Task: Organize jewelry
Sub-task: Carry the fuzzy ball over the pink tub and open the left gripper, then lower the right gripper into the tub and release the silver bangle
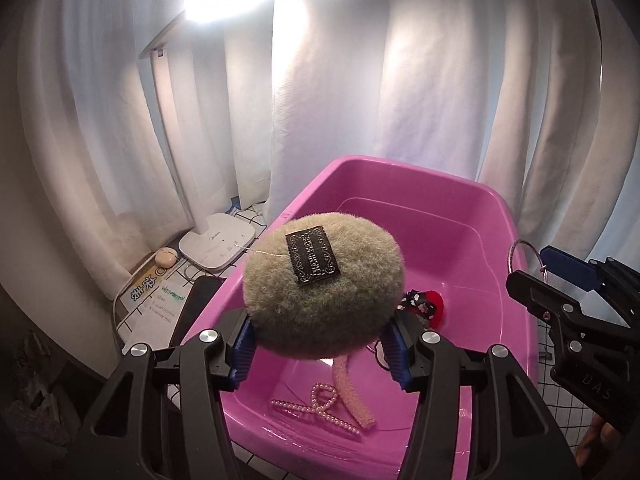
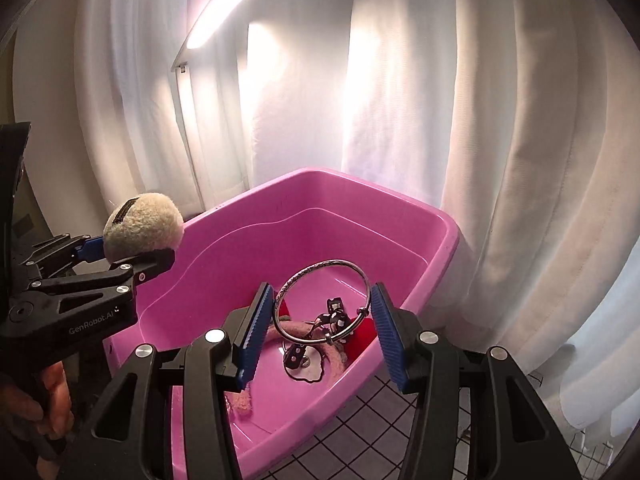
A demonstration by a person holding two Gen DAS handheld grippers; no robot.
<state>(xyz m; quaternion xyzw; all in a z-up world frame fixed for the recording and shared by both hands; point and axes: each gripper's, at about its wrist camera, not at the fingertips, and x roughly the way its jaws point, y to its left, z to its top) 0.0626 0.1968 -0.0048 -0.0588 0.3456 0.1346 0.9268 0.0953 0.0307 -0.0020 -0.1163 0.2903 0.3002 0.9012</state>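
Note:
My left gripper (image 1: 320,344) is shut on a beige fuzzy pom-pom (image 1: 324,280) with a black label, held above the pink plastic tub (image 1: 404,172); it also shows in the right wrist view (image 2: 142,226). My right gripper (image 2: 320,332) is shut on a silver bangle (image 2: 326,300), held upright over the tub (image 2: 440,216); the bangle shows in the left wrist view (image 1: 520,256). In the tub lie a pearl hair clip (image 1: 320,406), a pink fuzzy band (image 1: 350,392) and a red and black accessory (image 1: 426,304).
White curtains hang behind. A white lamp base (image 1: 216,244), a small cream case (image 1: 166,256) and papers (image 1: 152,304) sit left of the tub. The lamp head (image 2: 224,8) shines above. The tub stands on a grid-patterned cloth (image 2: 360,440).

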